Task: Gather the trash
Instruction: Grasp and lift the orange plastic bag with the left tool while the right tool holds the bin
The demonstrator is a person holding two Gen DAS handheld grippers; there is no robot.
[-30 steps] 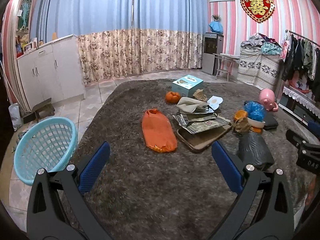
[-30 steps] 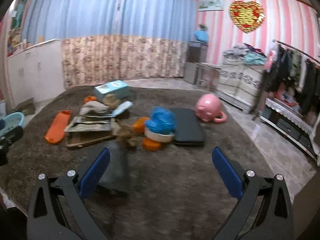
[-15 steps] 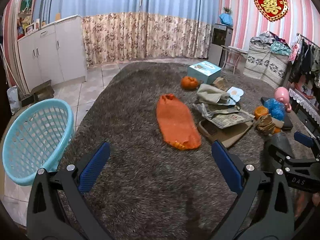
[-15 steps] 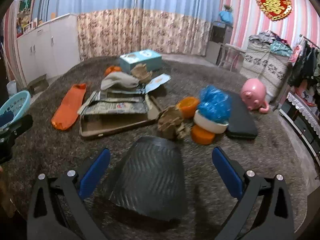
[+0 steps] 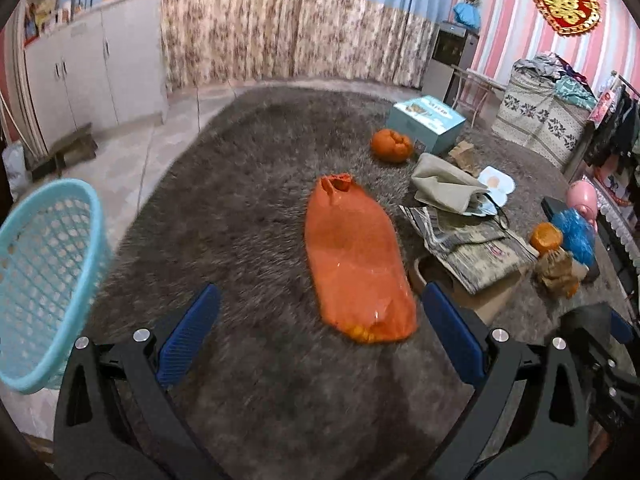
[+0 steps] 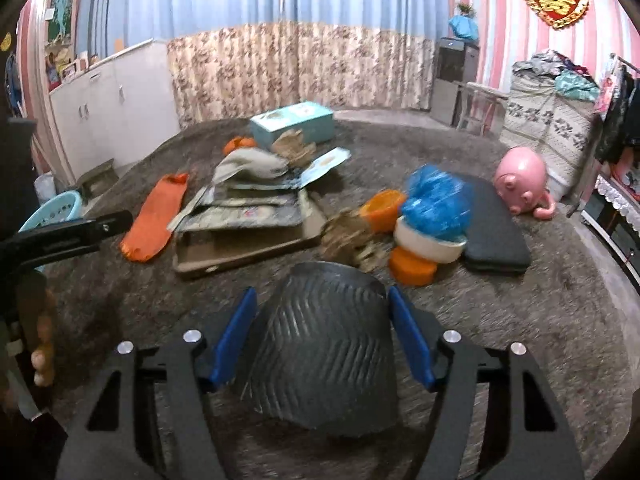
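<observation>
A dark grey ribbed plastic bag (image 6: pixel 324 348) lies on the shaggy grey carpet (image 6: pixel 520 340) between the fingers of my right gripper (image 6: pixel 322 334); the blue pads (image 6: pixel 236 336) touch its sides. My left gripper (image 5: pixel 320 336) is open and empty above the carpet, just short of a flat orange bag (image 5: pixel 354 260). The orange bag also shows in the right wrist view (image 6: pixel 154 216). A pile of newspapers on cardboard (image 5: pixel 468 240), crumpled brown paper (image 6: pixel 348 236), orange cups (image 6: pixel 412 268) and a blue plastic bag in a white bowl (image 6: pixel 436 208) lie behind.
A light blue laundry basket (image 5: pixel 44 272) stands at the left carpet edge on the tiles. A teal box (image 5: pixel 428 120), a pink piggy bank (image 6: pixel 520 180) and a black pad (image 6: pixel 492 232) sit on the carpet. White cabinets (image 5: pixel 96 64) stand at left, a clothes rack at right.
My right gripper moved down onto the grey bag and its fingers closed in on the bag's sides. My left gripper moved forward toward the orange bag, still open.
</observation>
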